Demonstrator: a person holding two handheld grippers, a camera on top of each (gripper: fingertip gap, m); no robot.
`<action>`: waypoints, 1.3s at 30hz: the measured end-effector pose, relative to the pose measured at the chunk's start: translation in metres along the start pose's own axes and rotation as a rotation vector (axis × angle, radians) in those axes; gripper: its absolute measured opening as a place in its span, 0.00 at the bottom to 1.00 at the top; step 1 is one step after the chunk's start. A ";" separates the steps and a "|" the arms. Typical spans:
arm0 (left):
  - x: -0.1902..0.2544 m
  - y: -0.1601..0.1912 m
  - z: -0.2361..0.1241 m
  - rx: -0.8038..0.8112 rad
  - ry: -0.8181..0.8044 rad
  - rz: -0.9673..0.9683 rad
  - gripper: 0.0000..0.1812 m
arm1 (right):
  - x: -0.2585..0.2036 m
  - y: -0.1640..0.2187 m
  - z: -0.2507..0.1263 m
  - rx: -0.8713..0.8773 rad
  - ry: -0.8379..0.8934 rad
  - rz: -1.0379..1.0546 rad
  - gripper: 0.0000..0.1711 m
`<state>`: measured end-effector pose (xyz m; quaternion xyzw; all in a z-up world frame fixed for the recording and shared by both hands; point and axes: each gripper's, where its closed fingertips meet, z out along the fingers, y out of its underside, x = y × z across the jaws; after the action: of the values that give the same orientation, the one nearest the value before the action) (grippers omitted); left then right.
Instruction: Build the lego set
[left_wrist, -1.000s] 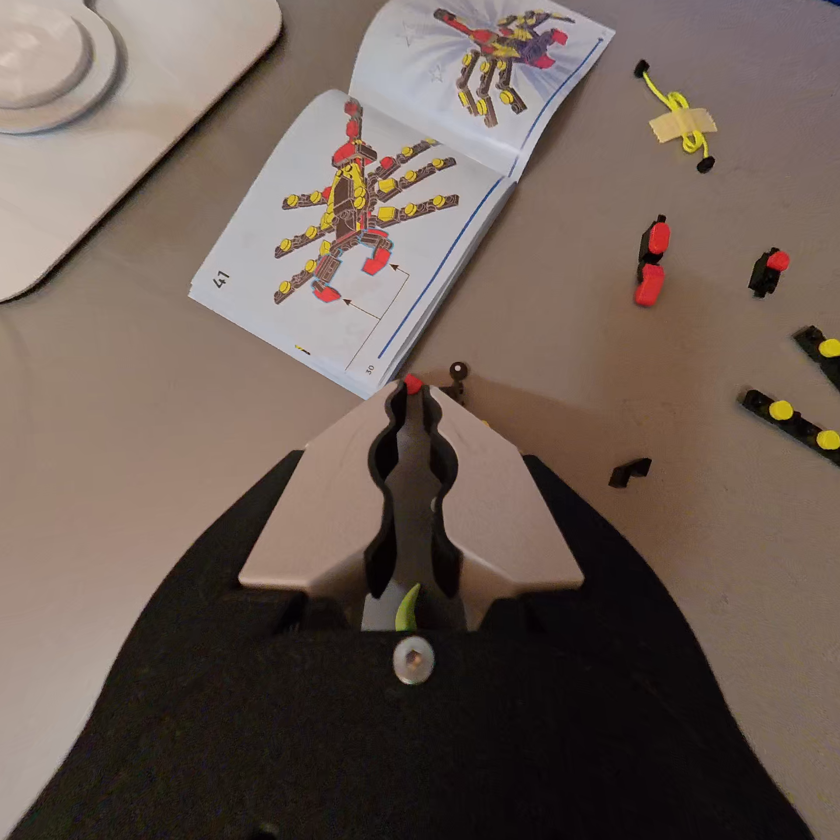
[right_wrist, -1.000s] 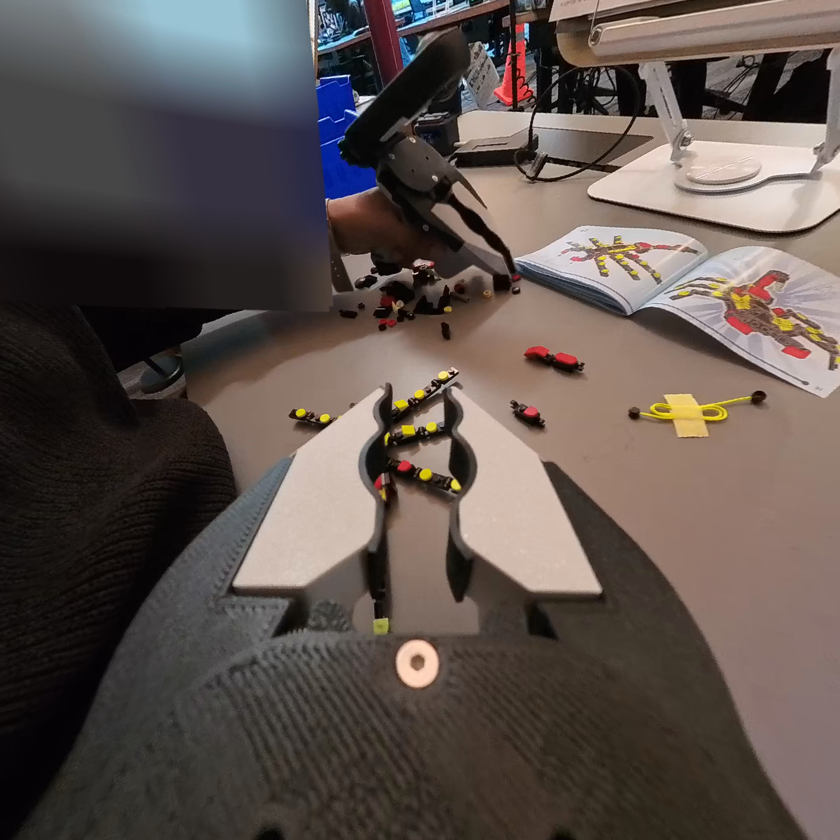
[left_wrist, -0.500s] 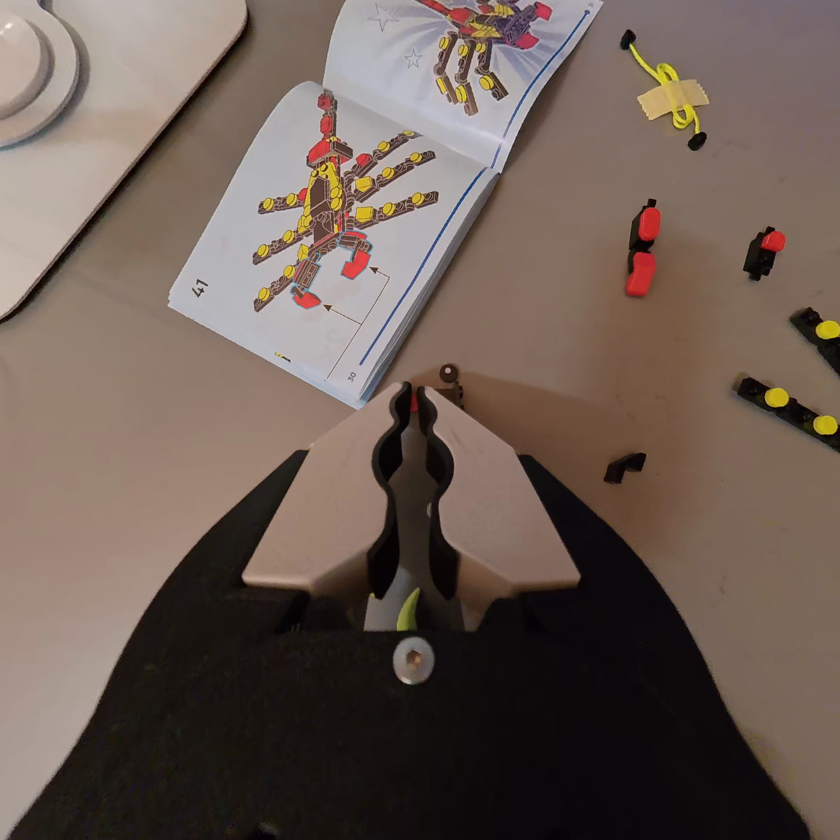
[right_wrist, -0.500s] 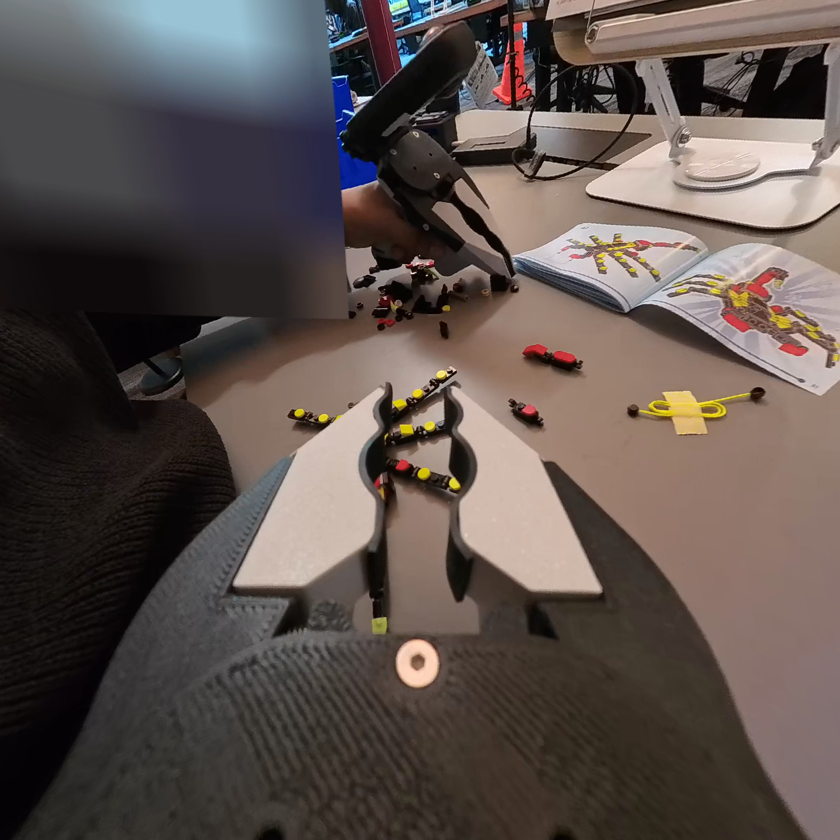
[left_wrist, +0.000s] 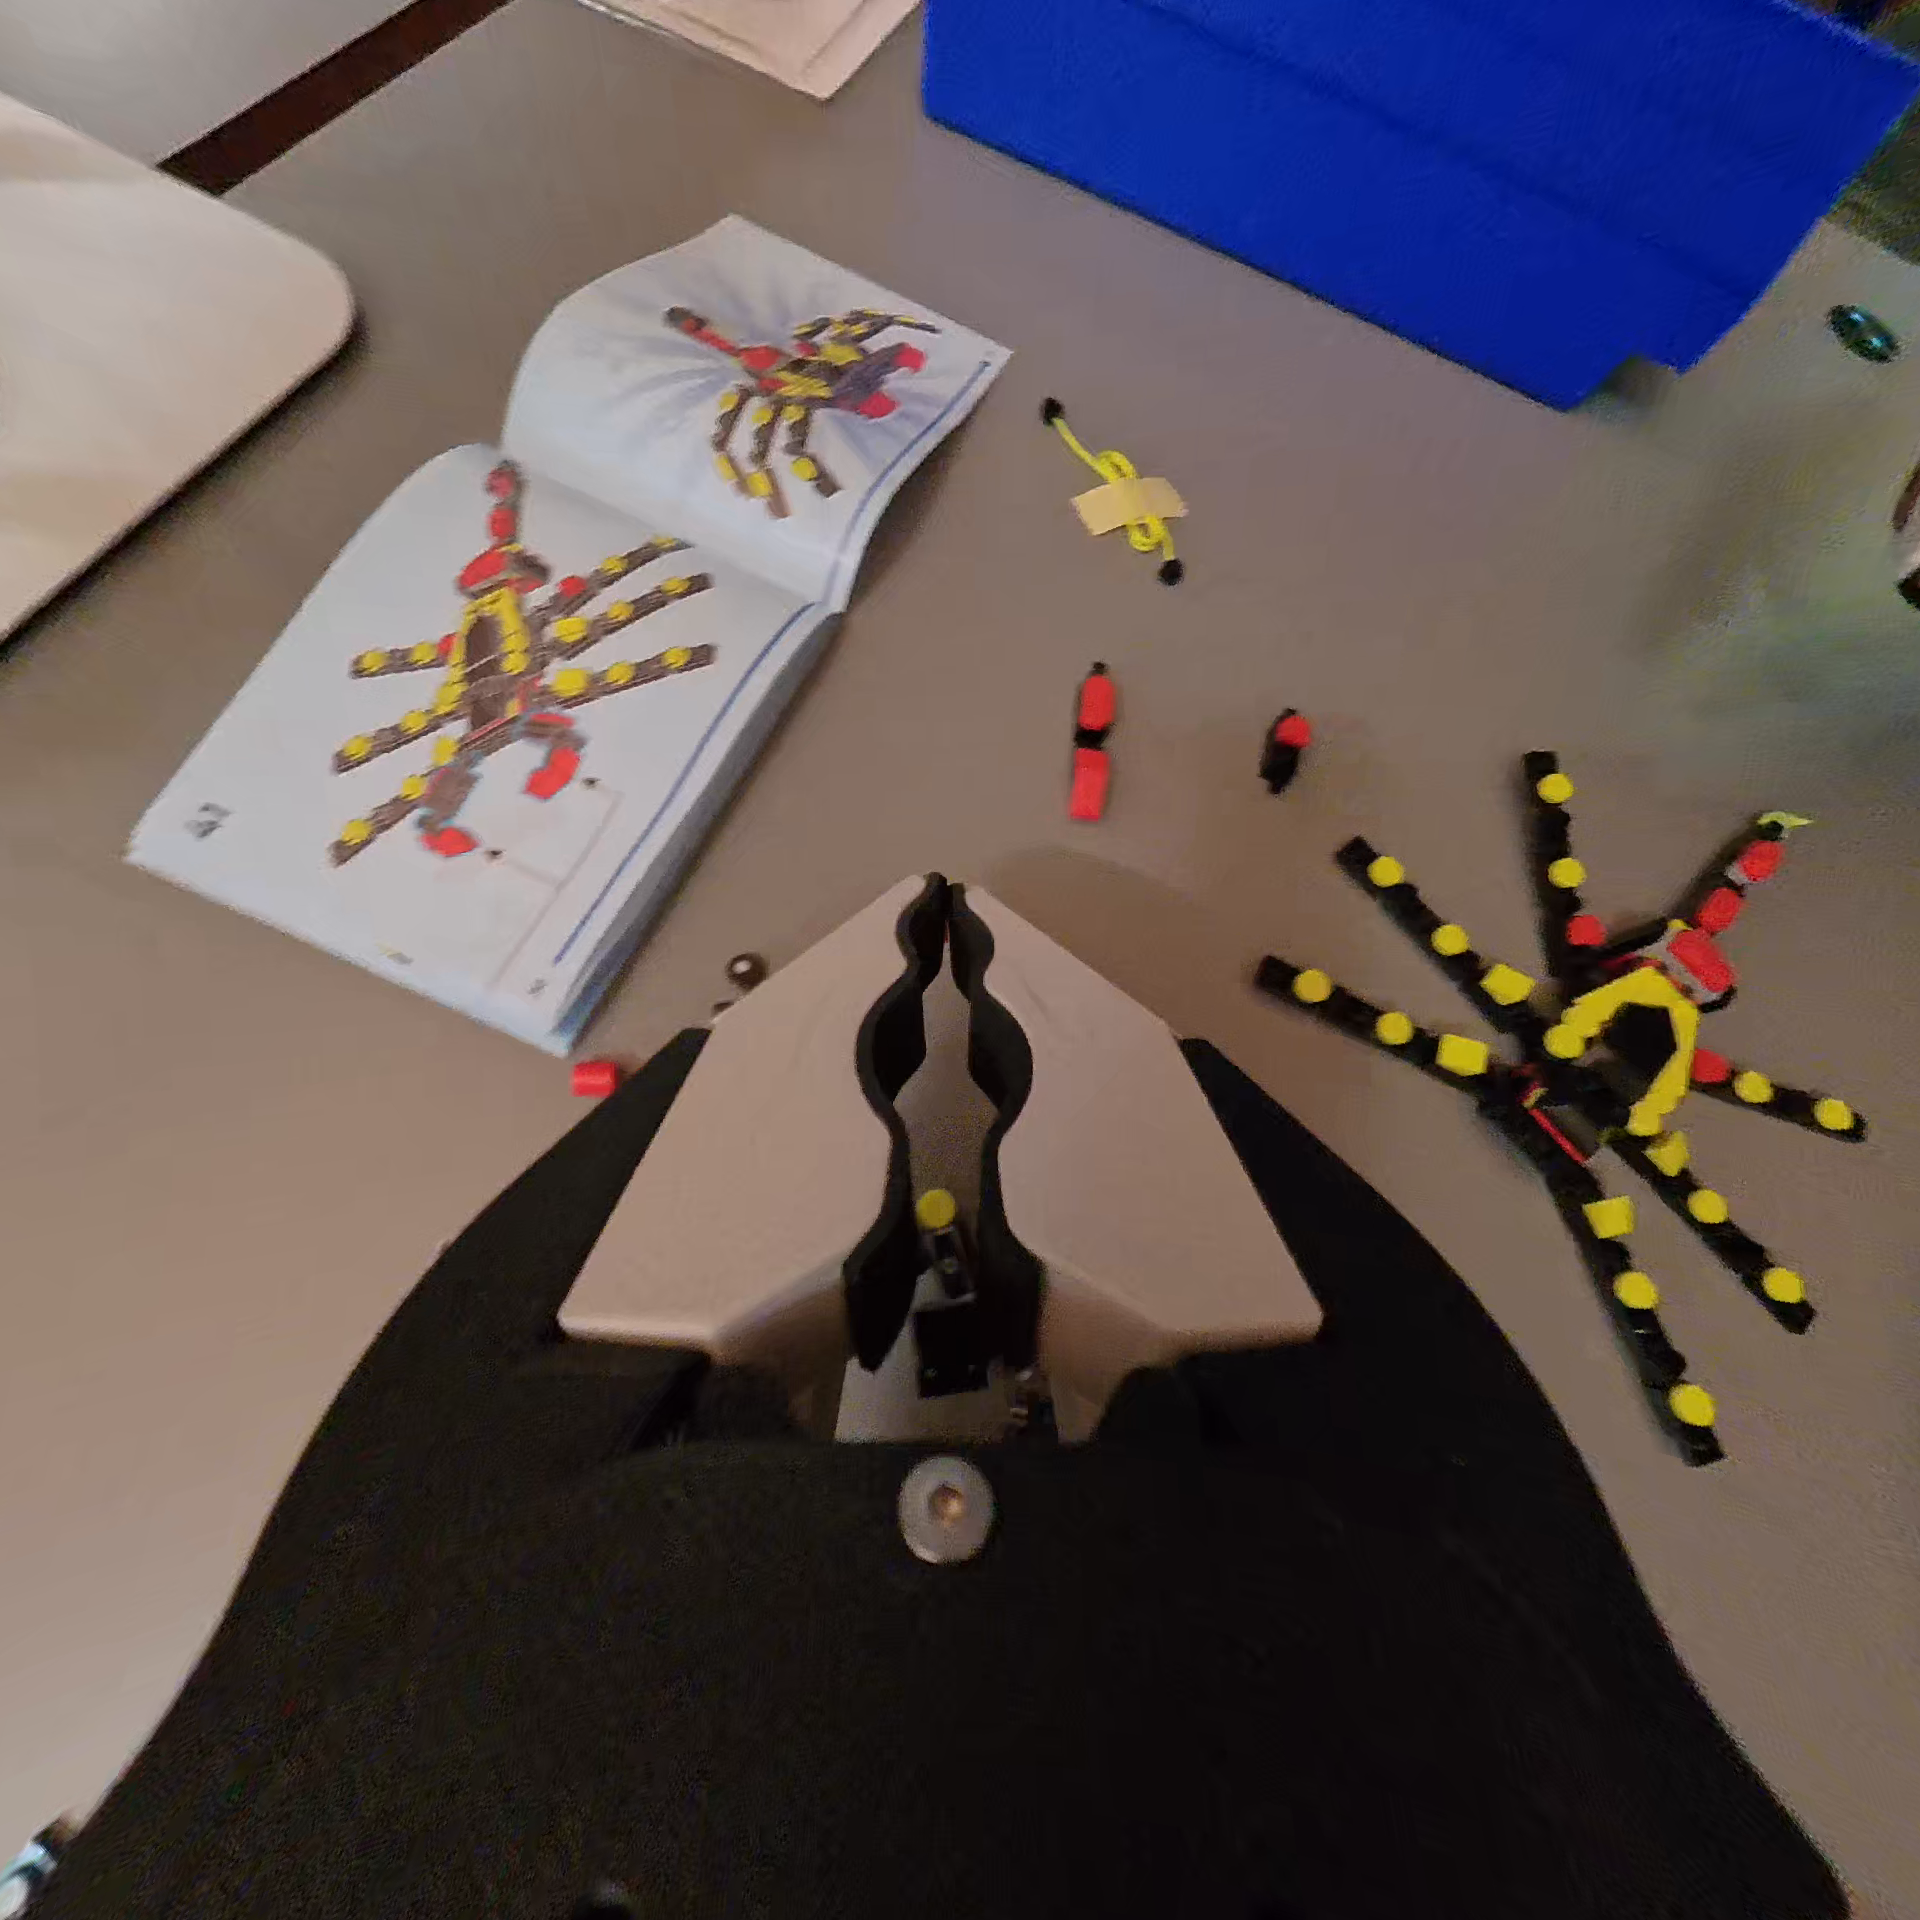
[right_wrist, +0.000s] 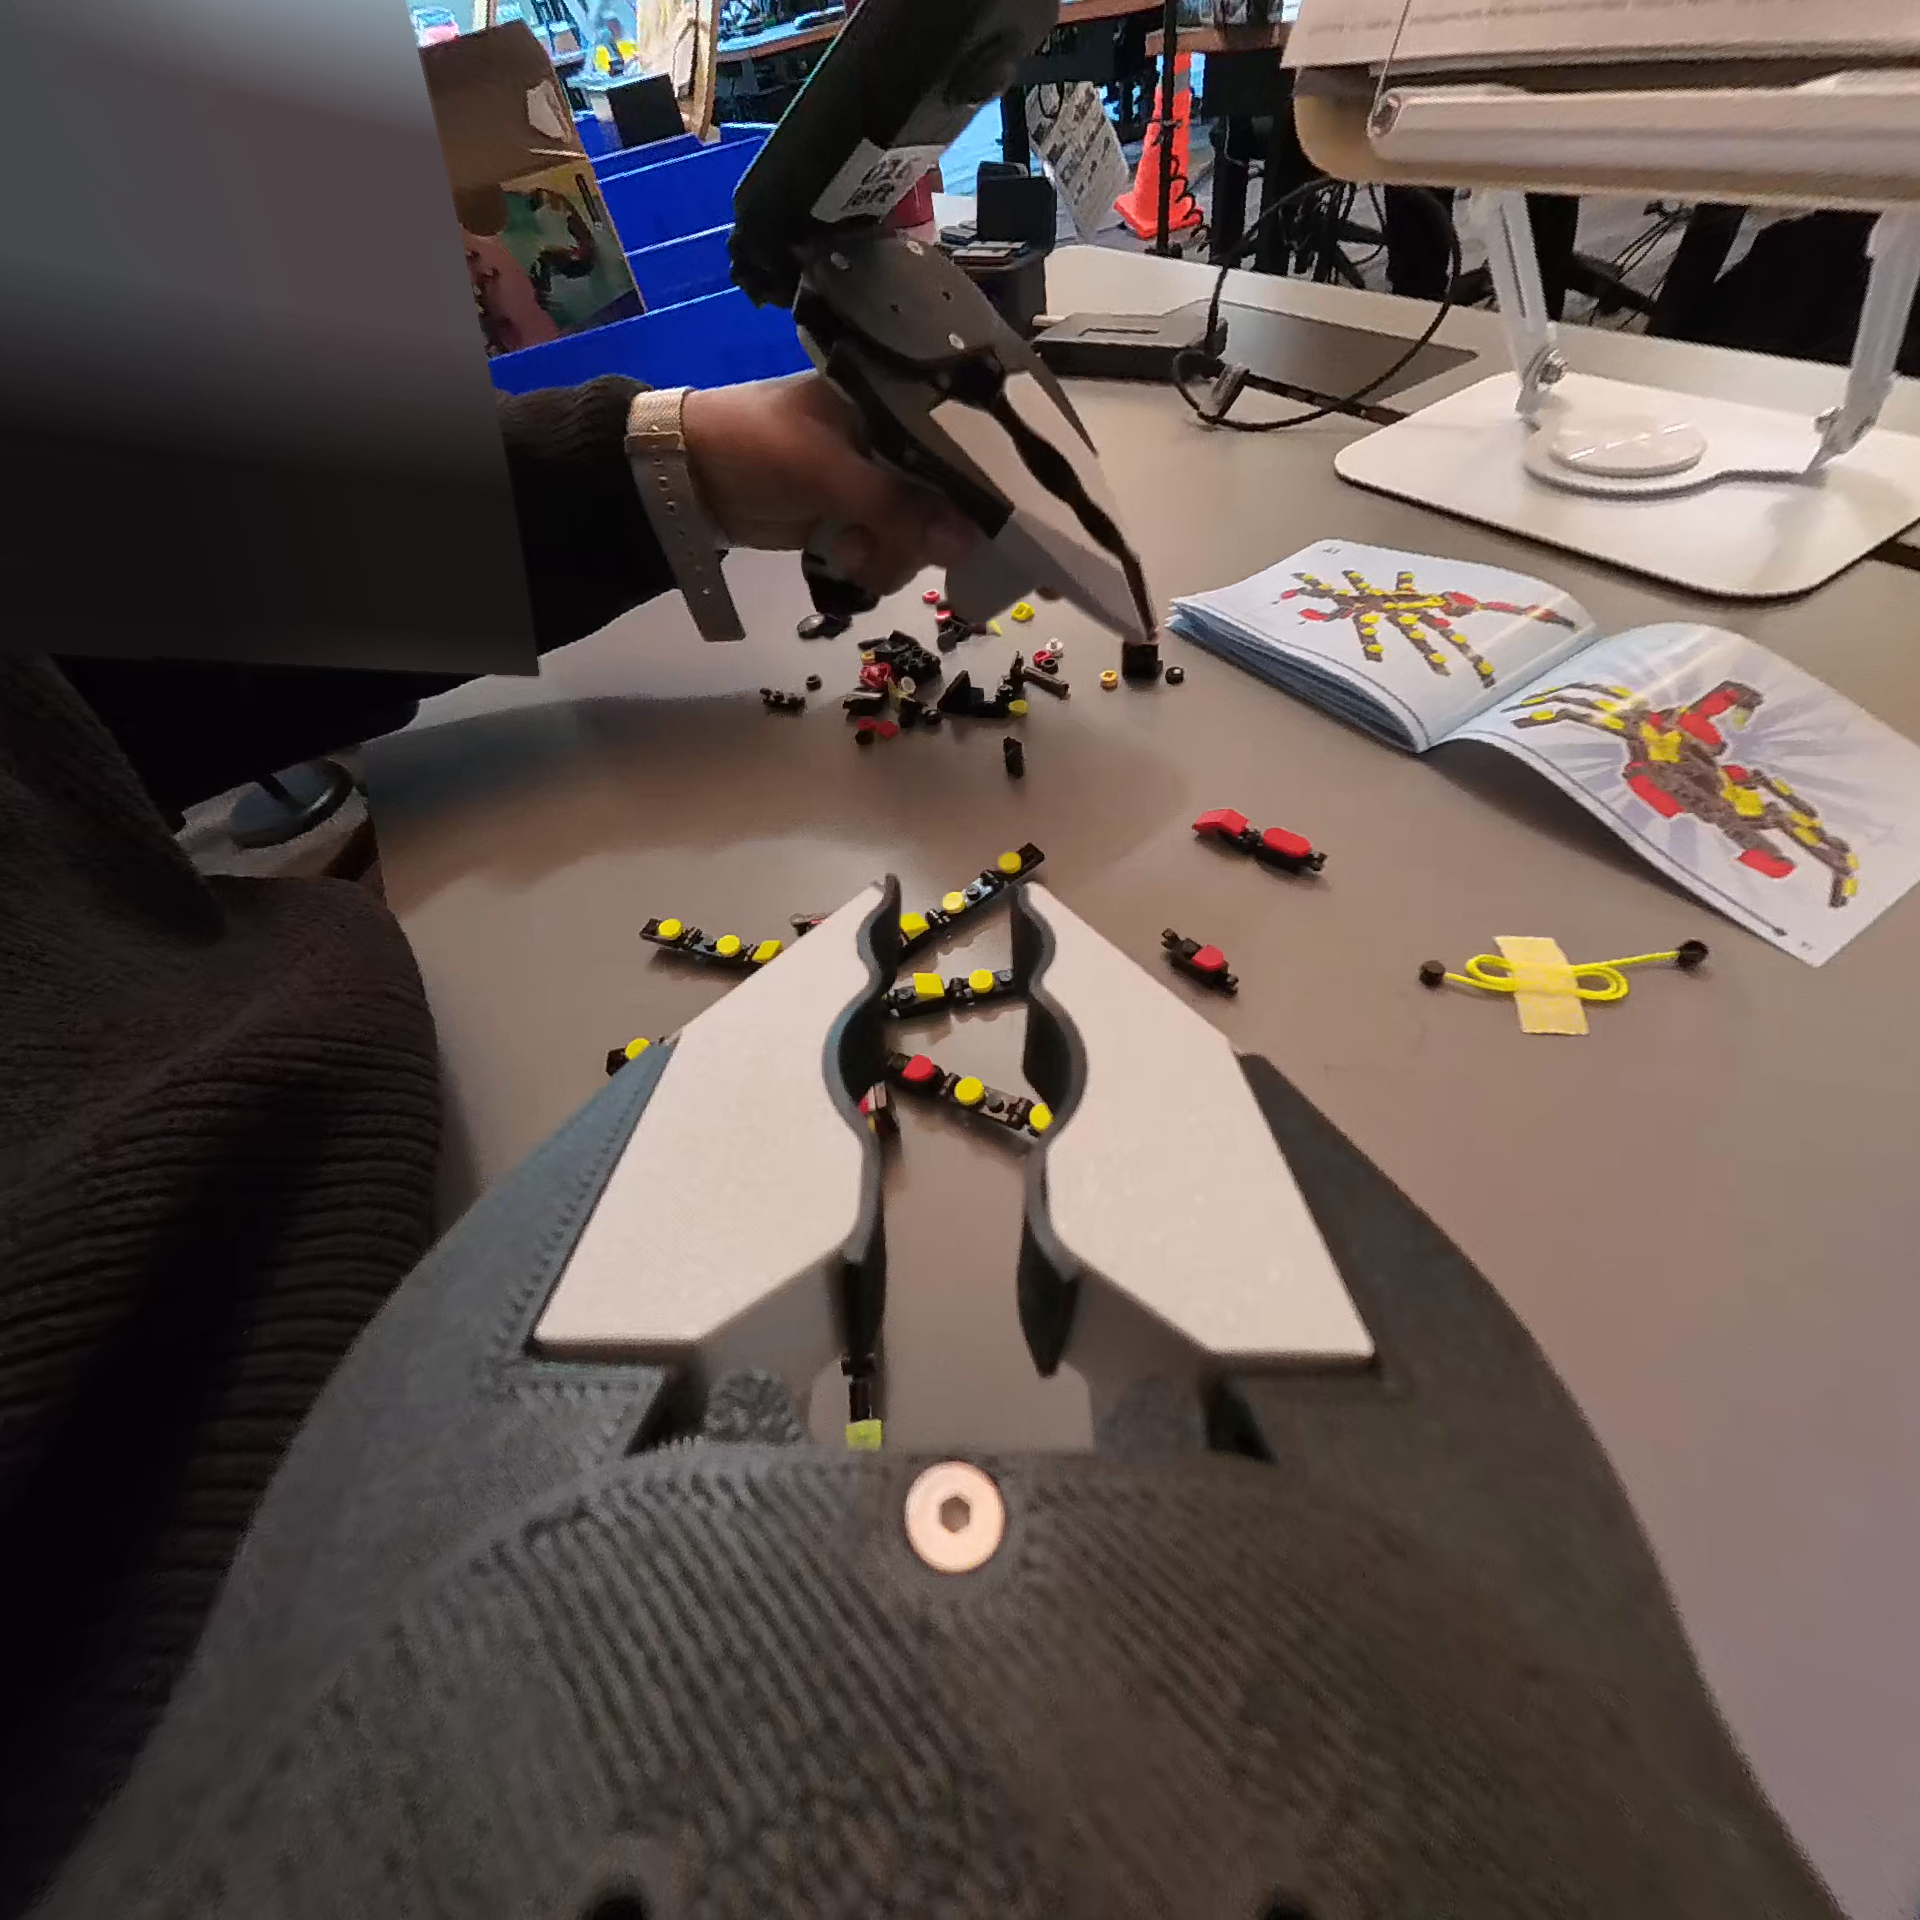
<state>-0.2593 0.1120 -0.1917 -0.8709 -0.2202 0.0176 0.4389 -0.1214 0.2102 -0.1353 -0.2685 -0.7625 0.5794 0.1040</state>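
The left gripper (right_wrist: 1138, 634), jaws pinched together, stands tip-down at a small black brick (right_wrist: 1140, 660) beside the loose pile; whether it grips it is unclear. The right gripper (right_wrist: 951, 899), jaws parted, waits above the spider model (left_wrist: 1600, 1049) on the surface (left_wrist: 1351, 623), near the open booklet (left_wrist: 520, 675) for reference.

A grey-brown matte surface (right_wrist: 1558, 1195) spreads ahead of the fingers. Far ahead on the right stands a white stand base (right_wrist: 1621, 468); ahead on the left are stacked blue bins (right_wrist: 686, 218). Behind them are more desks, cables and an orange cone (right_wrist: 1158, 171).
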 end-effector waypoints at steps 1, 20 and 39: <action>0.006 -0.001 0.002 -0.008 0.007 0.013 0.00 | -0.001 -0.001 -0.001 0.000 0.002 -0.009 0.11; -0.033 0.025 -0.031 -0.086 -0.089 -0.019 0.00 | -0.001 -0.004 -0.005 0.025 -0.031 0.025 0.12; 0.009 0.061 -0.009 -0.248 0.005 -0.025 0.06 | 0.010 0.006 -0.002 0.003 -0.033 0.091 0.12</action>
<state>-0.2264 0.0775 -0.2314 -0.9158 -0.2305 -0.0172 0.3284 -0.1270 0.2184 -0.1422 -0.2934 -0.7503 0.5889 0.0654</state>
